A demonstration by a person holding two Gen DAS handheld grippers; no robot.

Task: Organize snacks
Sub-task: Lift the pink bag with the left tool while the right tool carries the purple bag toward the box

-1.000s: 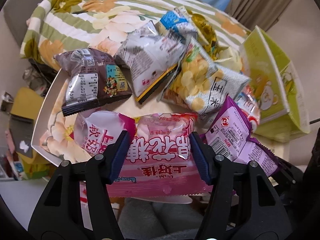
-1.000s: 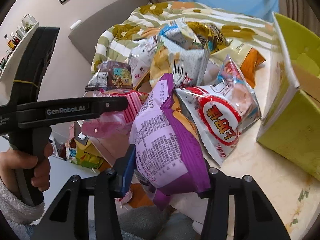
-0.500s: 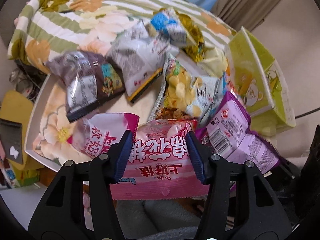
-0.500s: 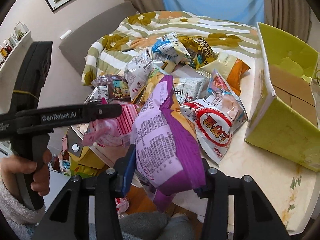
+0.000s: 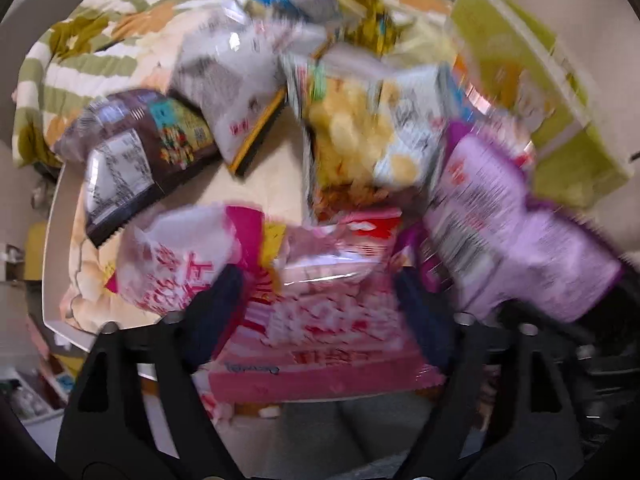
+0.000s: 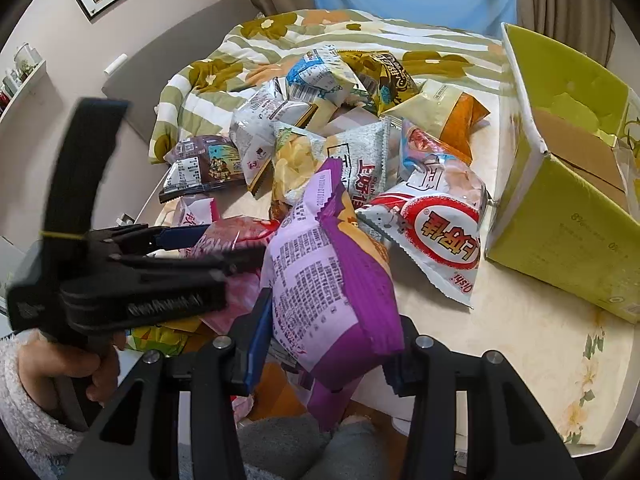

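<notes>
My left gripper (image 5: 320,300) is shut on a pink marshmallow bag (image 5: 320,320) and holds it at the table's near edge; the view is blurred. It also shows in the right wrist view (image 6: 224,248), with the pink bag (image 6: 236,236) in it. My right gripper (image 6: 324,336) is shut on a purple snack bag (image 6: 324,280), lifted above the table; the bag also shows in the left wrist view (image 5: 500,232). A pile of several snack bags (image 6: 332,128) lies on the table (image 6: 500,340). An open green cardboard box (image 6: 568,184) stands at the right.
A red-and-white bag (image 6: 440,232) lies just beyond the purple bag. A dark brown bag (image 5: 132,160) and a second pink bag (image 5: 176,256) lie at the left. A floral quilt (image 6: 280,40) covers the sofa behind. The table's near edge is right under both grippers.
Both grippers have lifted their bags and moved; the left one is moving fast, blurring its view. The purple bag has risen and shifted toward the box side.
</notes>
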